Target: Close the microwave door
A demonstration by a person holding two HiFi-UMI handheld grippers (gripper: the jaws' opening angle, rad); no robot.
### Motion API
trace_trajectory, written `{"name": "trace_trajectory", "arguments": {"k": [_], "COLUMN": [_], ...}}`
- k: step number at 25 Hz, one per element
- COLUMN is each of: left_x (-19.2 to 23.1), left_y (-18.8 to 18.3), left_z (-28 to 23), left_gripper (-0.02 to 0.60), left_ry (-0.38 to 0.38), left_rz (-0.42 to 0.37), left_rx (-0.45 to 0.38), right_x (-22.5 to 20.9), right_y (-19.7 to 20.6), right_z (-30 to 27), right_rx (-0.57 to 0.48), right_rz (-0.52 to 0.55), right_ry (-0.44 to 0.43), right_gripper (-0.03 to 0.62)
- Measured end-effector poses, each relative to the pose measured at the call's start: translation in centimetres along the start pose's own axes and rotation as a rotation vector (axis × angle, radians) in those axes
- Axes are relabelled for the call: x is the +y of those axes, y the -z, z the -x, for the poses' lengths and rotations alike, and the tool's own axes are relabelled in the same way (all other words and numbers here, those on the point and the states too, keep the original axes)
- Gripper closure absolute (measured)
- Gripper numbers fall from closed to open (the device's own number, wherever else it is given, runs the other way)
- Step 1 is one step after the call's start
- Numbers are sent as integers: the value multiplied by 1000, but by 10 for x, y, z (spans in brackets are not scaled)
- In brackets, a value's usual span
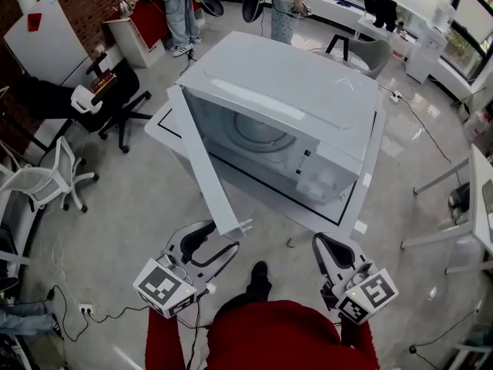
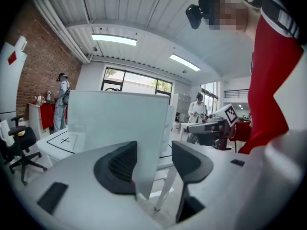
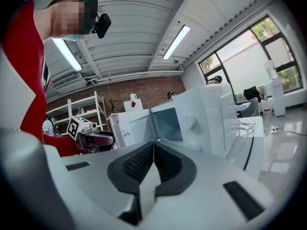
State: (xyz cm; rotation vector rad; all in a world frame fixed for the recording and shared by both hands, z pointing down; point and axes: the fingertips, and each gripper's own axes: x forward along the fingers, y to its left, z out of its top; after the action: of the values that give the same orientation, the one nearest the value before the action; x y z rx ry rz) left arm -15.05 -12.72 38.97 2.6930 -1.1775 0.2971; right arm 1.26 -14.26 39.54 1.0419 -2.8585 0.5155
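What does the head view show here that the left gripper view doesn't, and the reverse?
Head view only: the microwave from above, its cavity with the round tray, and the control panel. Left gripper view only: close up, the left gripper has its jaws apart with the edge of the door between them and a gap at the right pad. Both: the door standing open, and the right gripper.

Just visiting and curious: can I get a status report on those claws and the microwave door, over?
Left claw open, straddling the microwave door edge, not clamped. Right claw shut, empty. Door stands wide open. Nothing seen blocking its swing.
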Motion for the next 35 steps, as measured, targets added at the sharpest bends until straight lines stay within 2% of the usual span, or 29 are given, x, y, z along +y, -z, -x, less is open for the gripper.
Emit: {"name": "trace_trajectory", "arguments": {"k": [10, 13, 24, 35], "left_x": [-14, -14, -1, 11], "left_y": [-10, -13, -16, -23], "left_z": [-44, -57, -98, -121], "left_gripper": [345, 370, 420, 456], "left_ry": [99, 109, 50, -50], "left_rz": [35, 38, -6, 32], "left_rx": [-39, -49, -14, -2], "right_x": [-13, -15, -29, -36], "right_y": [-3, -5, -9, -13], "right_z": [3, 3, 0, -8], "right_rx": [-16, -28, -32, -26], "right_rz": [-31, -39, -28, -21], "right_ry": [50, 64, 105, 116], "right_gripper": [579, 579, 579, 579]}}
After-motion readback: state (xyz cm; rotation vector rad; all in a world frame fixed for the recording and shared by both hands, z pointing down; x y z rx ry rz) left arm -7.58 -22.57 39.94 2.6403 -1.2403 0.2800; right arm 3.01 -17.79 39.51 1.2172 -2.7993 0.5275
